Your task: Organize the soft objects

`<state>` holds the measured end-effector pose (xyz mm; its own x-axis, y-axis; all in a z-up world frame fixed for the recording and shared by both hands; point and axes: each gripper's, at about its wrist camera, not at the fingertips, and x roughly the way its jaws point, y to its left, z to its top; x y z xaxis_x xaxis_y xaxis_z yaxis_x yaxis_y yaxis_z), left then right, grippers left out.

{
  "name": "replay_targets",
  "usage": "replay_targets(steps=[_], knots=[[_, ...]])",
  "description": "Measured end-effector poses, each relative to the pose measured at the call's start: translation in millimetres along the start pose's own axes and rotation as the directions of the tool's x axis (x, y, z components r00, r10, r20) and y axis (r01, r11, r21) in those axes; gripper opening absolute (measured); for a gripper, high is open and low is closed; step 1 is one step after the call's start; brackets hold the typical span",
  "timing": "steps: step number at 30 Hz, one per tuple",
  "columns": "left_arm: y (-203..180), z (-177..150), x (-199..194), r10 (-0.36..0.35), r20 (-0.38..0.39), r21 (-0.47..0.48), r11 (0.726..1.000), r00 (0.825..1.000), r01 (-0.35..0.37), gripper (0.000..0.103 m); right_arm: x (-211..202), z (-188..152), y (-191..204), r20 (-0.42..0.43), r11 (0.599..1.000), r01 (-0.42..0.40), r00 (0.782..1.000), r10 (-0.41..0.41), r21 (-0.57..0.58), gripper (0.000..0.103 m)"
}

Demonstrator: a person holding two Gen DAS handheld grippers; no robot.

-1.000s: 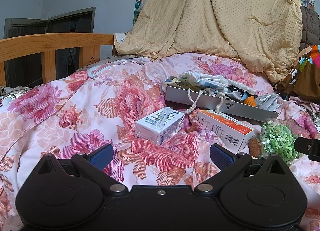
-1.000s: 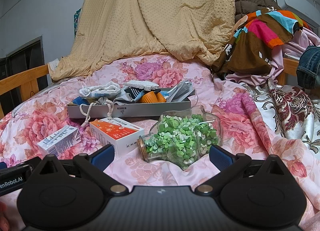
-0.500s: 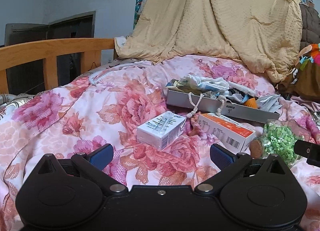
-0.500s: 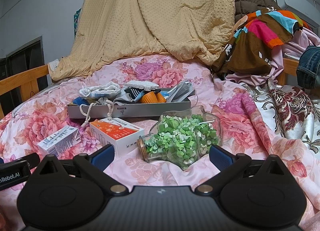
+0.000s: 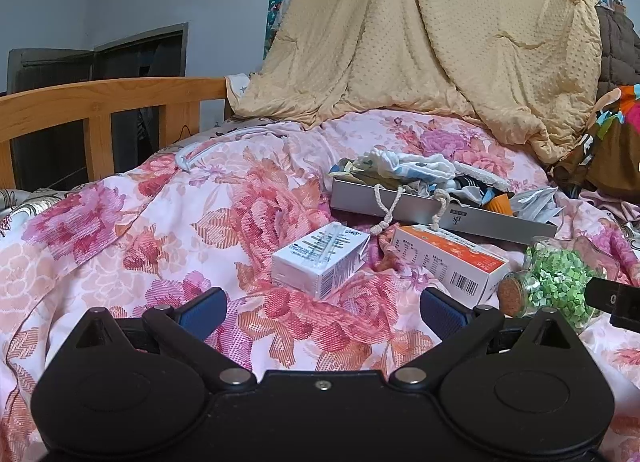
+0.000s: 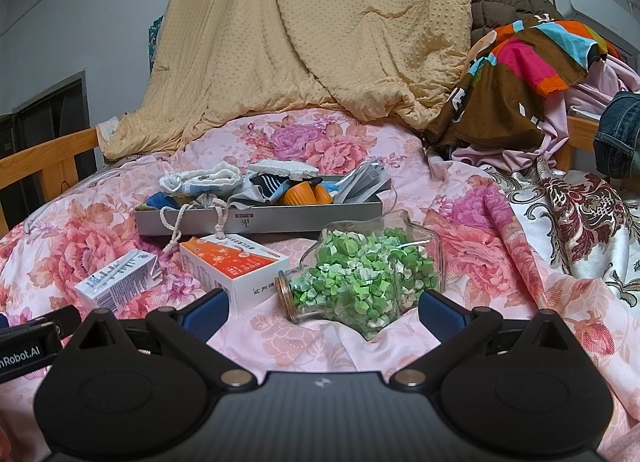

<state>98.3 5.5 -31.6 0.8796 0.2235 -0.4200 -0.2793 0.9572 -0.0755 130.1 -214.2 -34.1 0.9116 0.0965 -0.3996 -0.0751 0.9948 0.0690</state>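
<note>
Both grippers are held low over a floral quilt point(image 5: 120, 262), each with its blue-padded fingers spread wide and nothing between them. From the left gripper point(image 5: 322, 308), a white carton point(image 5: 320, 262) is seen just ahead, lying on its side, with an orange box point(image 5: 448, 262) just to its right. A grey tray point(image 5: 400, 206) is set behind both, heaped with soft items: a white sock point(image 5: 404, 164) at the near left end, striped dark cloth and orange cups further along. Two rope loops point(image 5: 390, 208) are draped over the tray's front wall, one end reaching down to the orange box.

From the right gripper point(image 6: 324, 308), a glass jar point(image 6: 360, 274) filled with green paper pieces is seen lying on its side between the finger pads, its cork end turned left, close beside the orange box point(image 6: 232, 266). The carton point(image 6: 116, 282) lies further left, the tray point(image 6: 260, 218) behind. A beige blanket point(image 6: 312, 30) is hung up at the back, and a striped cloth point(image 6: 528, 74) is piled at the right.
</note>
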Motion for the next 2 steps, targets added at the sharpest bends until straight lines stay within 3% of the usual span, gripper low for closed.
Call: replay_targets(steps=[2], knots=[[0.0,-0.1,0.0,-0.001,0.000,0.001,1.000,1.000,0.001,0.102,0.1,0.0,0.1,-0.001,1.000,-0.001,1.000,0.001,0.000,0.103]])
